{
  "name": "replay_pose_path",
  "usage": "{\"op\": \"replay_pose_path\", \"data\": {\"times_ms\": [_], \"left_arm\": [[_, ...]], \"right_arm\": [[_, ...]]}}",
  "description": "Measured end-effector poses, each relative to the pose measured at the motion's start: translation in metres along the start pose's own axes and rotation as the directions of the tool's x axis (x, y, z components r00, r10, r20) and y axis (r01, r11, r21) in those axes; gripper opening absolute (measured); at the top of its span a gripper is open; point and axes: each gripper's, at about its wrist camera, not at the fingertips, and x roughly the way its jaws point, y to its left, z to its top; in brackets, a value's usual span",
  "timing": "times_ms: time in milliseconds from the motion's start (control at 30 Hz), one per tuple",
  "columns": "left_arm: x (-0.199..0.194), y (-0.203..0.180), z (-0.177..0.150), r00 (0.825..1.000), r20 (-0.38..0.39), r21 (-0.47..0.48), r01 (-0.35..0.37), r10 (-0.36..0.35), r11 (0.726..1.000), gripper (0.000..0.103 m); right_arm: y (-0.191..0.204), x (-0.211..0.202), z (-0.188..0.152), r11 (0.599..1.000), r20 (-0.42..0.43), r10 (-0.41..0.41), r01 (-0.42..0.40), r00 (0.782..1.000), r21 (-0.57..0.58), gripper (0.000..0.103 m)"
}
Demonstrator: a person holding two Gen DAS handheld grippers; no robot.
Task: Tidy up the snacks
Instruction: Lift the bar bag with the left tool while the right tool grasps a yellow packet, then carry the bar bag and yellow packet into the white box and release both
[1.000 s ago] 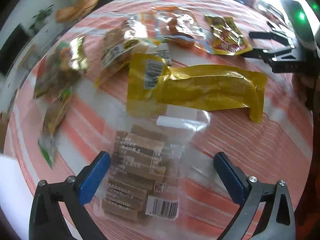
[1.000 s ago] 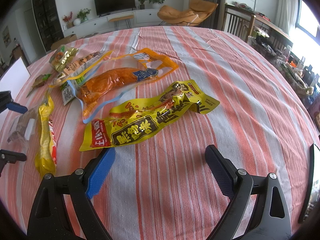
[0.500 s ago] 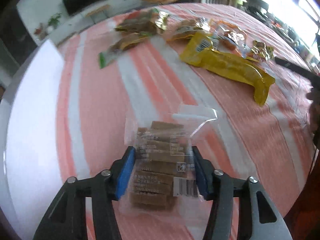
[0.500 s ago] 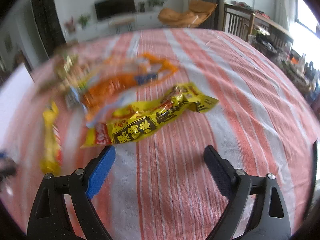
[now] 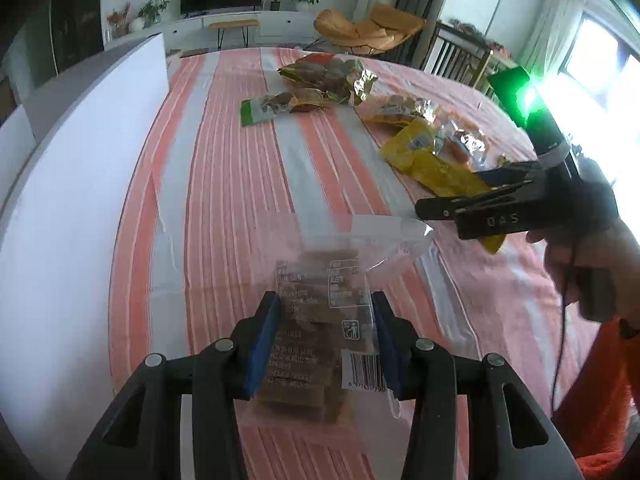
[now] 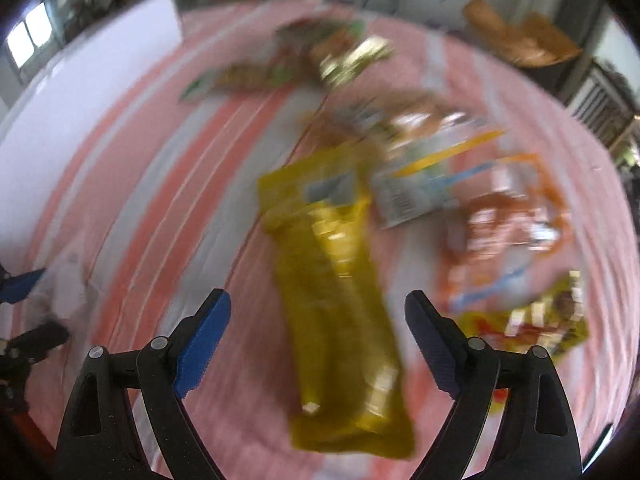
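Striped tablecloth [image 5: 224, 152] fills the left wrist view, a white box [image 5: 80, 184] along its 9 o'clock side, and a heap of snack packets [image 5: 332, 80] up at 12 to 2 o'clock. At 6 o'clock the left gripper [image 5: 324, 340] has its blue pads clamped on a clear bag of brown bars [image 5: 316, 320], lifted above the cloth. Right gripper [image 6: 316, 340] gapes wide and empty over a long yellow packet [image 6: 336, 288], blurred, lying between its fingers.

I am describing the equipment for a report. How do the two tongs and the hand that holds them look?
Both the left tongs and the right tongs have black, angular arms with silver rivets and blue pads on the fingers. Seen sideways, the right tongs carry white letters, a green light and a thin black cable. The bare hand grips it.
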Motion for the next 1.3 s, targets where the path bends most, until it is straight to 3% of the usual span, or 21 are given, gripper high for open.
{"op": "replay_pose_path", "data": {"times_ms": [33, 67, 100, 300, 400, 600, 733, 800, 933, 1067, 1167, 1233, 1267, 1300], "left_arm": [[-0.003, 0.002, -0.002, 1.0, 0.009, -0.005, 0.01, -0.01, 1.0, 0.045], [-0.006, 0.004, -0.003, 1.0, 0.019, -0.012, 0.021, -0.021, 1.0, 0.045], [-0.009, 0.006, -0.003, 0.999, 0.03, -0.027, 0.037, -0.037, 0.999, 0.045], [-0.033, 0.014, -0.003, 0.985, 0.099, -0.108, 0.151, -0.141, 0.983, 0.042], [-0.038, 0.016, -0.003, 0.981, 0.113, -0.117, 0.172, -0.159, 0.978, 0.042], [-0.045, 0.027, -0.009, 0.974, 0.138, -0.171, 0.2, -0.178, 0.965, 0.041], [-0.068, 0.036, -0.012, 0.956, 0.198, -0.196, 0.255, -0.217, 0.947, 0.04], [-0.083, 0.044, -0.011, 0.937, 0.239, -0.219, 0.306, -0.253, 0.927, 0.021], [-0.109, 0.062, -0.006, 0.903, 0.314, -0.239, 0.376, -0.295, 0.895, 0.012], [-0.127, 0.08, -0.007, 0.893, 0.359, -0.252, 0.372, -0.27, 0.893, 0.011], [-0.132, 0.077, -0.008, 0.903, 0.343, -0.222, 0.345, -0.258, 0.912, 0.012], [-0.126, 0.068, -0.008, 0.925, 0.294, -0.206, 0.306, -0.24, 0.929, 0.029], [-0.122, 0.062, -0.008, 0.937, 0.267, -0.197, 0.282, -0.225, 0.939, 0.063], [-0.117, 0.054, -0.009, 0.948, 0.249, -0.19, 0.251, -0.2, 0.949, 0.086]], "right_arm": [[0.002, 0.0, -0.001, 1.0, 0.009, 0.007, -0.007, 1.0, 0.006, 0.081], [0.002, -0.003, -0.003, 1.0, 0.019, 0.001, -0.001, 1.0, 0.019, 0.05], [-0.001, -0.007, -0.004, 0.999, 0.026, 0.015, -0.016, 1.0, 0.042, 0.044], [-0.014, -0.032, -0.02, 0.978, 0.062, 0.115, -0.124, 0.991, 0.169, 0.041], [-0.025, -0.047, -0.031, 0.944, 0.11, 0.206, -0.227, 0.972, 0.238, 0.042], [-0.032, -0.067, -0.052, 0.895, 0.175, 0.283, -0.325, 0.943, 0.307, 0.042], [-0.043, -0.079, -0.063, 0.857, 0.205, 0.329, -0.383, 0.922, 0.344, 0.042], [-0.042, -0.086, -0.063, 0.844, 0.219, 0.35, -0.408, 0.911, 0.348, 0.042], [-0.018, -0.109, -0.044, 0.844, 0.252, 0.386, -0.45, 0.887, 0.291, 0.042], [0.017, -0.139, -0.013, 0.83, 0.314, 0.443, -0.516, 0.84, 0.209, 0.042], [0.034, -0.156, 0.003, 0.823, 0.351, 0.468, -0.545, 0.811, 0.163, 0.042], [0.037, -0.163, 0.006, 0.822, 0.365, 0.472, -0.551, 0.802, 0.148, 0.042], [0.037, -0.166, 0.006, 0.82, 0.374, 0.473, -0.554, 0.798, 0.146, 0.042], [0.035, -0.168, 0.005, 0.818, 0.377, 0.474, -0.556, 0.796, 0.147, 0.042]]}}
